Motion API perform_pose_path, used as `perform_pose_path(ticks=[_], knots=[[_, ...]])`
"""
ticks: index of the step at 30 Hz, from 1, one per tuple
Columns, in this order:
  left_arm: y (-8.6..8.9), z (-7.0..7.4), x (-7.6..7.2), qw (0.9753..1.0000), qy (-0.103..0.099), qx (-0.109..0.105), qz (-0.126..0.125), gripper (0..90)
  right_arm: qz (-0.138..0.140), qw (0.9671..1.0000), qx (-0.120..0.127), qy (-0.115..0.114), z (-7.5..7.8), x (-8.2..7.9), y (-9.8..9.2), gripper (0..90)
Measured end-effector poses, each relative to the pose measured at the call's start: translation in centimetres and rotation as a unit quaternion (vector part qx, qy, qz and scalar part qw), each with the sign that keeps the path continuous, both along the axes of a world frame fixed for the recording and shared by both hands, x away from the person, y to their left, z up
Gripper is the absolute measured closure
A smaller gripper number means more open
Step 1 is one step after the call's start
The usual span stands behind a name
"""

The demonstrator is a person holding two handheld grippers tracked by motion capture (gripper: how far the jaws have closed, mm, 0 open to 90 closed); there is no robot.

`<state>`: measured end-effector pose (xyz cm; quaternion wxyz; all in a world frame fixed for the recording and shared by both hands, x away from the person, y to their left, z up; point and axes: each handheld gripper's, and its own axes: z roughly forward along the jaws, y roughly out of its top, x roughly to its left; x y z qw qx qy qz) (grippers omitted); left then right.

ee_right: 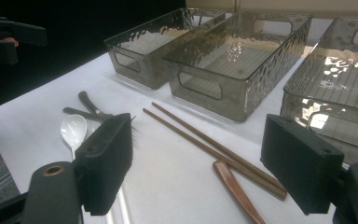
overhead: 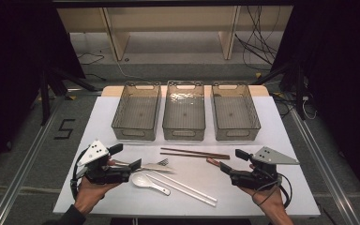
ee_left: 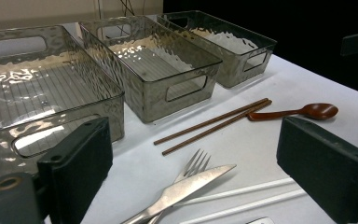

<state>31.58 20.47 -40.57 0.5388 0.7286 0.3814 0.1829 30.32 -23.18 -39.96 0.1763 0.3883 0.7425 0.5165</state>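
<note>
High view: cutlery lies loose on the desk [overhead: 281, 136] before three empty bins [overhead: 183, 117].
Left tool [overhead: 125, 157]: jaws wide, empty, over knife [ee_left: 186, 186] and fork [ee_left: 193, 165].
Right tool [overhead: 231, 161]: jaws wide, empty, beside brown spoon [ee_left: 303, 112] and chopsticks [overhead: 194, 153].
Risk: knife overlaps fork, so a pinch may drag both; thin chopsticks may slip or roll.

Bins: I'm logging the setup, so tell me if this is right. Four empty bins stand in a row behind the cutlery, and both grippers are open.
Not quite: the high view shows three bins, not four. They are empty and stand in a row behind the cutlery; the left gripper and right gripper are open.
</note>
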Motion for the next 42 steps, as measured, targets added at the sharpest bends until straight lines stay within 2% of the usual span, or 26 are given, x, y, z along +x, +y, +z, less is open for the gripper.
perform_pose_path(ticks=[4, 7, 8, 11, 12, 16, 19, 21, 22, 26, 29, 30, 33, 35, 36, 37, 38, 42], knots=[[0.0, 0.0, 0.0, 1.0, 0.0, 0.0, -0.001, 9.9, 0.001, 1.0, 0.0, 0.002, 0.1, 0.1, -0.1, 26.6], [0.0, 0.0, 0.0, 1.0, 0.001, 0.002, -0.002, 9.9, 0.011, 0.9999, 0.001, 0.011, 0.3, 0.2, 0.0, 27.9], [0.0, 0.0, 0.0, 1.0, 0.001, 0.0, 0.0, 9.9, 0.022, 0.9996, -0.006, 0.018, 0.5, 0.5, 0.2, 29.4], [0.0, -0.1, 0.1, 1.0, 0.001, 0.0, 0.002, 9.9, 0.033, 0.999, -0.012, 0.028, 0.6, 0.7, 0.4, 30.7], [0.1, -0.1, 0.1, 1.0, 0.003, 0.0, 0.004, 9.9, 0.044, 0.9981, -0.021, 0.038, 0.8, 1.0, 0.8, 30.6], [0.2, 0.0, 0.2, 1.0, 0.001, 0.0, 0.009, 9.9, 0.062, 0.996, -0.052, 0.038, 1.4, 1.1, 1.7, 30.7], [0.3, 0.0, 0.3, 0.9999, -0.001, 0.0, 0.011, 9.9, 0.082, 0.9923, -0.082, 0.043, 1.7, 1.3, 2.6, 31.2], [0.2, 0.0, 0.3, 0.9999, -0.002, 0.005, 0.009, 9.9, 0.088, 0.991, -0.089, 0.046, 1.7, 1.4, 3.0, 31.9], [0.2, 0.0, 0.3, 0.9999, -0.003, 0.008, 0.01, 9.9, 0.104, 0.9872, -0.106, 0.059, 1.6, 1.7, 3.9, 32.8], [0.2, 0.0, 0.3, 0.9999, -0.005, 0.01, 0.01, 9.8, 0.124, 0.9803, -0.137, 0.07, 1.4, 2.3, 5.3, 35.1], [0.4, 0.0, 0.3, 0.9999, -0.005, 0.009, 0.012, 9.8, 0.132, 0.9775, -0.147, 0.074, 1.4, 2.5, 5.9, 36.4], [0.4, 0.0, 0.3, 0.9999, -0.005, 0.007, 0.013, 9.8, 0.142, 0.973, -0.163, 0.079, 1.3, 2.7, 6.6, 38.0], [0.4, 0.0, 0.3, 0.9999, -0.006, 0.008, 0.012, 9.8, 0.164, 0.9644, -0.187, 0.091, 1.1, 3.0, 7.8, 41.2], [0.3, 0.1, 0.3, 0.9999, -0.007, 0.011, 0.011, 9.8, 0.178, 0.9569, -0.206, 0.102, 0.6, 3.2, 8.7, 43.0], [0.3, 0.1, 0.3, 0.9999, -0.007, 0.011, 0.011, 9.8, 0.183, 0.9542, -0.211, 0.107, 0.4, 3.3, 9.0, 43.8], [0.3, 0.1, 0.3, 0.9998, -0.008, 0.012, 0.011, 9.8, 0.183, 0.9542, -0.211, 0.107, 0.4, 3.3, 9.0, 43.8], [0.3, 0.1, 0.3, 0.9998, -0.008, 0.012, 0.011, 9.8, 0.192, 0.9469, -0.229, 0.118, -0.1, 3.4, 9.8, 46.1], [0.3, 0.1, 0.3, 0.9998, -0.008, 0.012, 0.01, 9.7, 0.204, 0.936, -0.253, 0.135, -0.9, 3.7, 11.0, 51.1]])
